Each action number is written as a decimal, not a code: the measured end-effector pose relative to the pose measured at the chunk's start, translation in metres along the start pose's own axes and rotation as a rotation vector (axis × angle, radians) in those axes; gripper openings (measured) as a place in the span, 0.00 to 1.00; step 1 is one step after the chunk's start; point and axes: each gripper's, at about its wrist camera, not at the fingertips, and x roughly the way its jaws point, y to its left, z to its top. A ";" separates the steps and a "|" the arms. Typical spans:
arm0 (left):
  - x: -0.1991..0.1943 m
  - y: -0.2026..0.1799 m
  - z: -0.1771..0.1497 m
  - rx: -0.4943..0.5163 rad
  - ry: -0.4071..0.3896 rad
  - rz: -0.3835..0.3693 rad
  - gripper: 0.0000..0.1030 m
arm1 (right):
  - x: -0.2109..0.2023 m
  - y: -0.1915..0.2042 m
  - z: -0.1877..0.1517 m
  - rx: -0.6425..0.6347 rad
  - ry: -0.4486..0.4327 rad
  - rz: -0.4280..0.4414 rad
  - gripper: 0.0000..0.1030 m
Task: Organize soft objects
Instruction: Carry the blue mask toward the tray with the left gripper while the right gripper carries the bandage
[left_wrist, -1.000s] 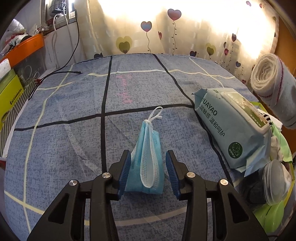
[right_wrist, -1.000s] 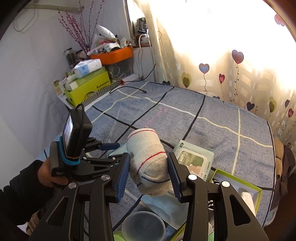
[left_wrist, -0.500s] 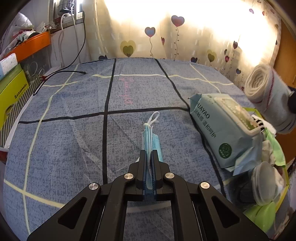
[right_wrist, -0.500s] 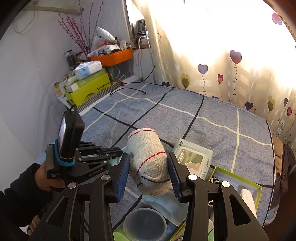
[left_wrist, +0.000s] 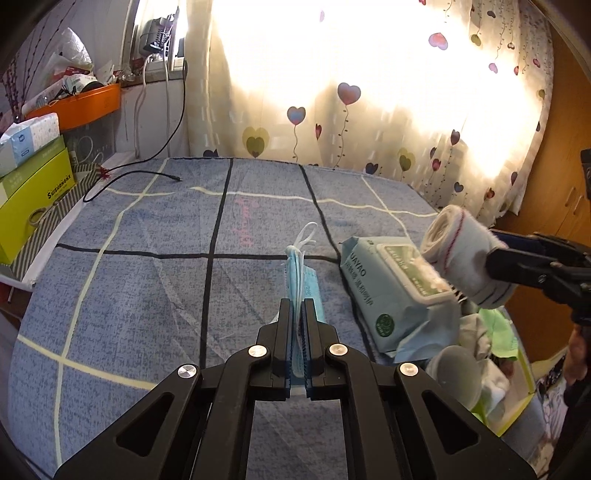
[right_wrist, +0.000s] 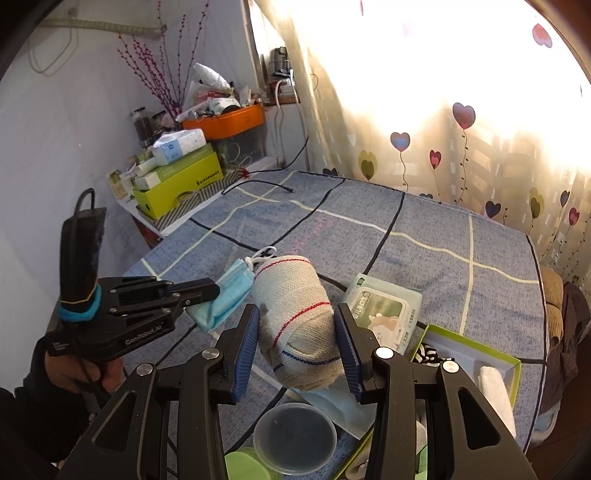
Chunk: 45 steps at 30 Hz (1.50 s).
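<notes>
A folded blue face mask (left_wrist: 301, 284) was pinched flat between the closed jaws of the left gripper (left_wrist: 299, 314) and was held clear of the blue checked bed cover (left_wrist: 147, 295), its white ear loops (left_wrist: 306, 236) sticking out past the fingertips. A rolled cloth (right_wrist: 295, 321) with red and blue stitching was clamped across its middle by the right gripper (right_wrist: 297, 347), whose jaws stood partly apart around the roll, above a pack of wet wipes (right_wrist: 384, 314) and an open green box (right_wrist: 476, 350) at the bed's near edge. Several risks could be judged from this. The mask was gripped by a thin folded edge only, so it might have slipped out or unfolded if it were swung quickly. The loose loops could have been caught on the other gripper or on the roll, since the two were held close together. The roll was soft and might have been squeezed out of shape or unwound if it were shaken. A clear round lid (right_wrist: 295, 435) and other small items were crowded just beneath, and they could have been knocked off the bed by a low pass.
</notes>
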 end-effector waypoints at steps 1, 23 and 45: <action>-0.003 -0.002 0.001 -0.003 -0.006 -0.006 0.04 | -0.001 0.000 -0.001 0.001 -0.002 -0.001 0.39; -0.016 -0.085 0.013 0.076 -0.029 -0.126 0.04 | -0.062 -0.044 -0.036 0.120 -0.083 -0.088 0.39; 0.012 -0.167 0.008 0.172 0.053 -0.224 0.04 | -0.093 -0.108 -0.084 0.275 -0.117 -0.141 0.39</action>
